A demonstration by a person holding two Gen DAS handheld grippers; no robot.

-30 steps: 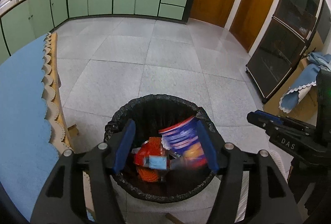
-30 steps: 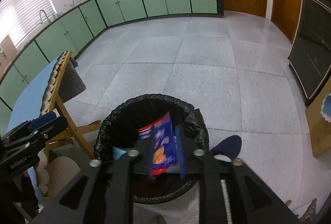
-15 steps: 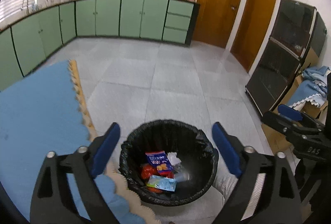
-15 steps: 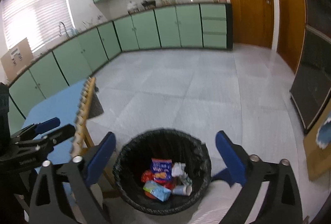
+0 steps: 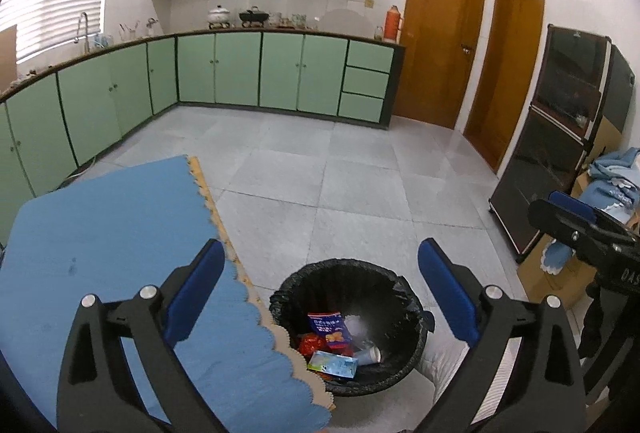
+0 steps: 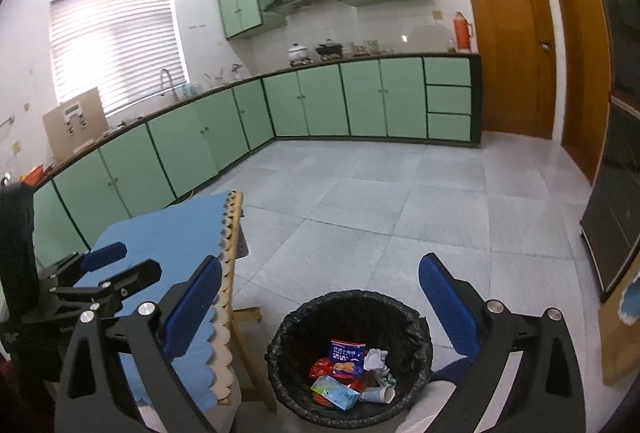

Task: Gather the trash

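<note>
Inside bin (image 5: 408, 297), snack bag (image 5: 329, 329) lying lengthwise

The left gripper (image 5: 320, 287) is tilted downward, its jaws opening with nothing between them. The right gripper (image 6: 320, 297) is likewise angled downward, its blue pads (image 6: 448, 307) spread wide and empty.

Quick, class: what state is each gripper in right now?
Left gripper: jaws opening, nothing between them, above the bin.
Right gripper: open, empty.
</note>
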